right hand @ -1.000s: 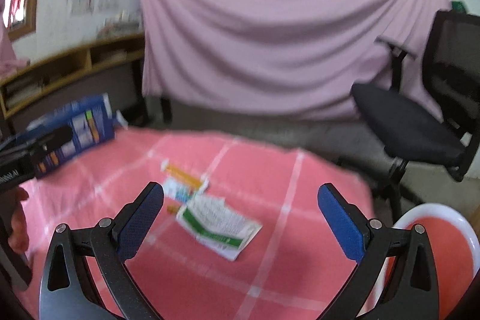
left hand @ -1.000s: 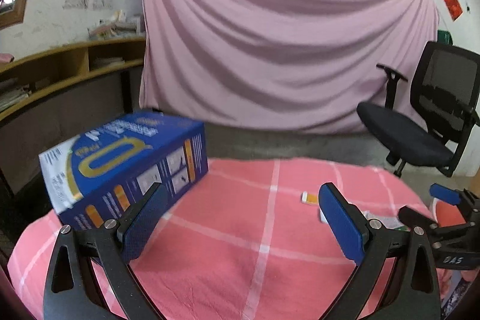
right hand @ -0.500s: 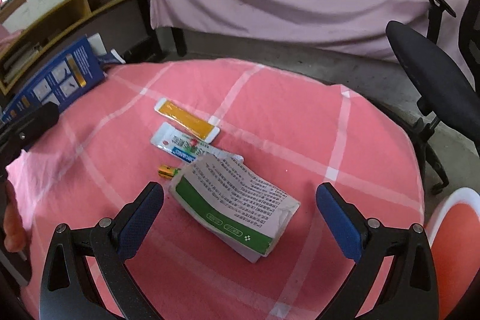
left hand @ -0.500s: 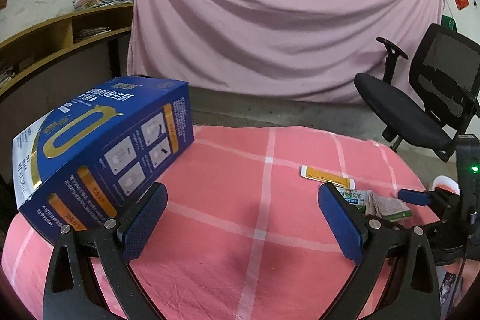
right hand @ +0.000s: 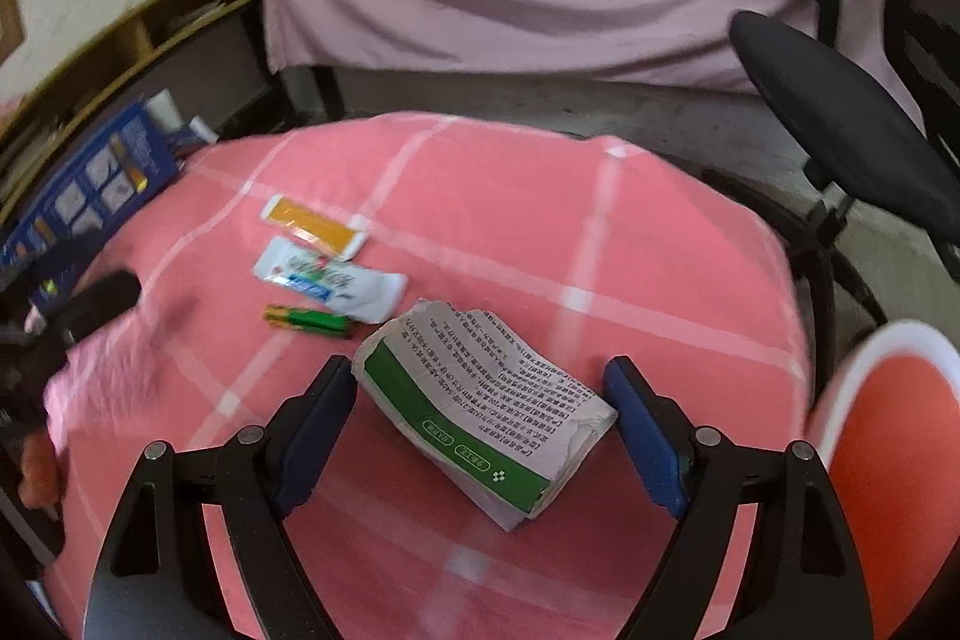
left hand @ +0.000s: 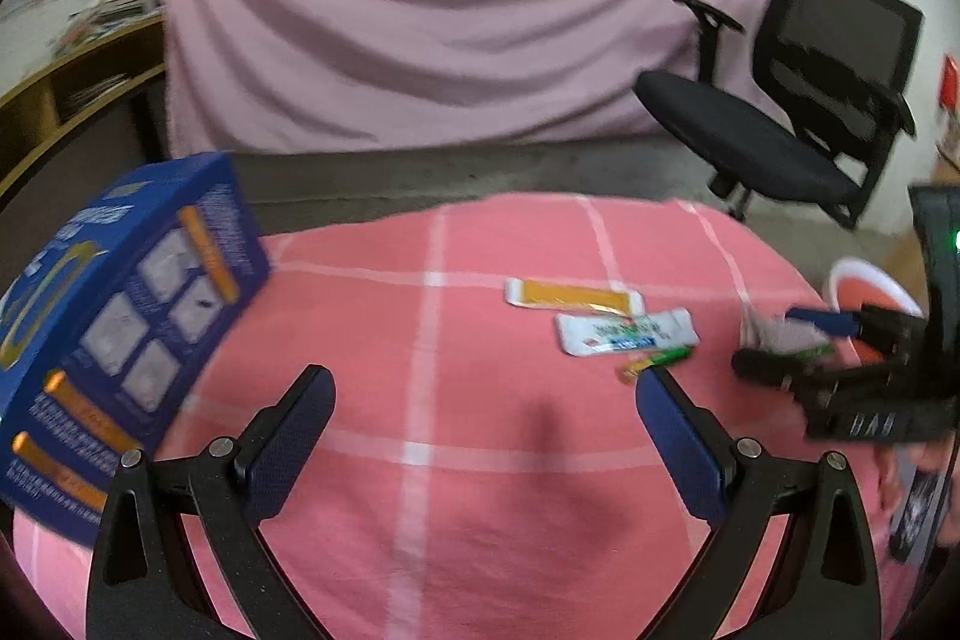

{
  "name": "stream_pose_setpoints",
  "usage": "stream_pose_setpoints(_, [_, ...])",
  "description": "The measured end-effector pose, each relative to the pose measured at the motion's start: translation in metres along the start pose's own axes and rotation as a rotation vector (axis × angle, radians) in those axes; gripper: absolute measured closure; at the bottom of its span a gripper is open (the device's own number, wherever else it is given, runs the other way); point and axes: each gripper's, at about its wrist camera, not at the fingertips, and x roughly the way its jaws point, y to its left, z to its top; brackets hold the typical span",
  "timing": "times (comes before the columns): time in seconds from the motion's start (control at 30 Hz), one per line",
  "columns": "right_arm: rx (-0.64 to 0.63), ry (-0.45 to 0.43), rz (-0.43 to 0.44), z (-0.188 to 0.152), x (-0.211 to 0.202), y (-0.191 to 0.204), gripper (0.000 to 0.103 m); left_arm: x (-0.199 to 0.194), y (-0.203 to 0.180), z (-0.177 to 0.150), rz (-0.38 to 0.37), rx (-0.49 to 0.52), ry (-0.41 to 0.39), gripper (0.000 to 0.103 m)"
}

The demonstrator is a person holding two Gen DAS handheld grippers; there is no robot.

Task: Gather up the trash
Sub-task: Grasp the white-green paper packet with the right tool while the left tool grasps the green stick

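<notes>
On the pink checked tablecloth lies a crumpled white and green packet. My right gripper straddles it, a pad close to each side, and its jaws are closing. An orange sachet, a white sachet with green and blue print and a small green and yellow wrapper lie to its left. My left gripper hangs open over bare cloth with nothing between its fingers. The same sachets show at its right, with the right gripper beyond them.
A big blue carton stands on the table's left edge. An orange bin with a white rim sits just off the right edge. A black office chair stands behind, a wooden shelf at the left, a pink drape across the back.
Both grippers have tipped downward and sunk toward the table. The right one has come over the white and green packet and its fingers have narrowed. The left one has shifted right, away from the blue carton.
</notes>
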Motion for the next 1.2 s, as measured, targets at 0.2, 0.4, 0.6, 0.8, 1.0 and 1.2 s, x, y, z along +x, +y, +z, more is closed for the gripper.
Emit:
stream_pose_setpoints(0.2, [0.061,-0.014,-0.005,-0.003,-0.009,-0.023,0.02,0.024,-0.026,0.007,-0.075,0.111,0.086,0.027])
stream_pose_setpoints(0.4, [0.078,-0.011,0.013,-0.003,-0.01,-0.029,0.02,0.042,-0.048,0.016,-0.157,0.211,0.131,0.037])
stream_pose_setpoints(0.6, [0.09,-0.017,0.03,-0.004,-0.01,-0.031,0.02,0.057,-0.069,0.017,-0.163,0.294,0.159,0.053])
stream_pose_setpoints(0.8, [0.083,-0.014,0.04,-0.005,-0.009,-0.031,0.019,0.066,-0.082,0.015,-0.2,0.345,0.198,0.079])
stream_pose_setpoints(1.0, [0.082,-0.009,0.042,-0.006,-0.009,-0.031,0.019,0.066,-0.097,0.011,-0.186,0.406,0.198,0.093])
stream_pose_setpoints(1.2, [0.082,-0.02,0.042,-0.008,-0.011,-0.031,0.02,0.064,-0.091,0.012,-0.2,0.323,0.212,0.095])
